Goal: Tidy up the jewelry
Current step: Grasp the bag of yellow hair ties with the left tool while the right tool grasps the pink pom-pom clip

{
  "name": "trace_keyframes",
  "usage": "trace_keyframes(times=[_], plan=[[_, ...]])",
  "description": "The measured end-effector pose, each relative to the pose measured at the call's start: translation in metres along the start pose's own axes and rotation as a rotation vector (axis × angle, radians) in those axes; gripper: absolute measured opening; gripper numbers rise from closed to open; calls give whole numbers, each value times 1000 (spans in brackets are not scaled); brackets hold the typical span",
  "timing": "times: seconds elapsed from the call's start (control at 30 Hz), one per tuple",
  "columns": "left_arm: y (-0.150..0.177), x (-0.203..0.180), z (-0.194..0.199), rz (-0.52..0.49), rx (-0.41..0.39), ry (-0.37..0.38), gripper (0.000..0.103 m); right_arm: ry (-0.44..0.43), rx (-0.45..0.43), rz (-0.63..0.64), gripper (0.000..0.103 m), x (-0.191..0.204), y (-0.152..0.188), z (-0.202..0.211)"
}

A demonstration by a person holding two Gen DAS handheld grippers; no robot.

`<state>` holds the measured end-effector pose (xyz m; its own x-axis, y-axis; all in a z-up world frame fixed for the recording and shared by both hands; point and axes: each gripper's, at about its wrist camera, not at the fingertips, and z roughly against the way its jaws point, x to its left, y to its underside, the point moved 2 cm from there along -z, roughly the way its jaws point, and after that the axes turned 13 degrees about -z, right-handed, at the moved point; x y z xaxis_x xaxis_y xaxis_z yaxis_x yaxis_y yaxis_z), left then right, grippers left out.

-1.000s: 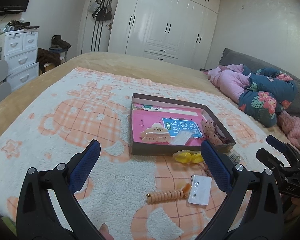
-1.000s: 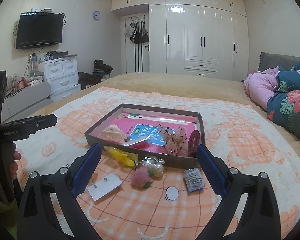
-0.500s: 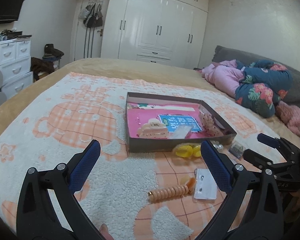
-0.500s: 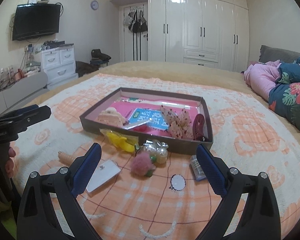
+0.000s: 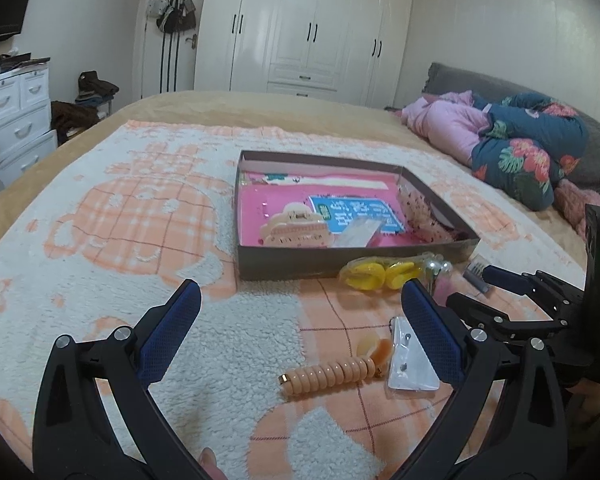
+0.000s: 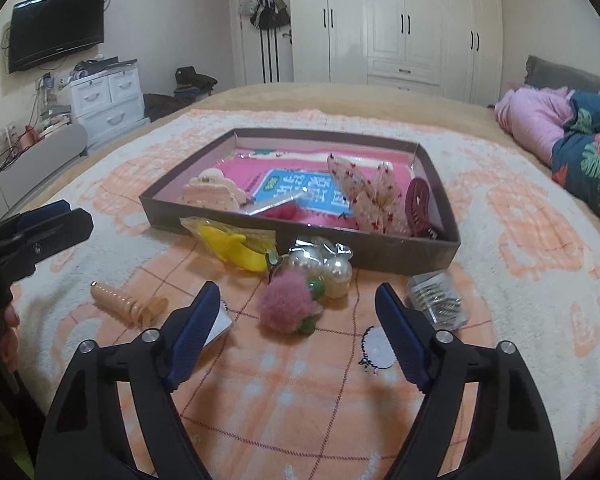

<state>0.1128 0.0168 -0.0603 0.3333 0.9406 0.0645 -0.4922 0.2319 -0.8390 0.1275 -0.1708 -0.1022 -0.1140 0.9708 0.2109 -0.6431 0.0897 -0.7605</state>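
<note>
Both grippers are dropping closer to the blanket (image 6: 520, 240) than a second ago. The left gripper (image 5: 300, 316) is hanging wide and empty above the coil hair tie (image 5: 328, 374). The right gripper (image 6: 298, 320), its jaws just narrowing with nothing between them, is nearing the pink pompom (image 6: 286, 306). The box (image 6: 380, 248) is holding several clips already; yellow clip (image 6: 230, 250), pearls (image 6: 332, 270) and pin packet (image 6: 436, 300) are lying outside, waiting.

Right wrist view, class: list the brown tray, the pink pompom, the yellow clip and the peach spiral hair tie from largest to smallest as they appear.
1. Brown tray
2. Yellow clip
3. Pink pompom and peach spiral hair tie: look alike, unranked.
</note>
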Motion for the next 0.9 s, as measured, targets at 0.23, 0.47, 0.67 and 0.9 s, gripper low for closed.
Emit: trace_keyframes(times=[0.23, 0.47, 0.67, 0.9], plan=[[-5, -9, -31, 0, 86, 57, 92, -6, 65, -51, 59, -4, 0, -22], [-11, -16, -53, 11, 135, 103, 92, -27, 107, -84, 35, -9, 2, -32], [-18, -36, -72, -15, 171, 145, 92, -36, 100, -102, 32, -18, 2, -27], [-14, -52, -97, -34, 254, 189, 92, -2, 91, -142, 31, -40, 1, -16]])
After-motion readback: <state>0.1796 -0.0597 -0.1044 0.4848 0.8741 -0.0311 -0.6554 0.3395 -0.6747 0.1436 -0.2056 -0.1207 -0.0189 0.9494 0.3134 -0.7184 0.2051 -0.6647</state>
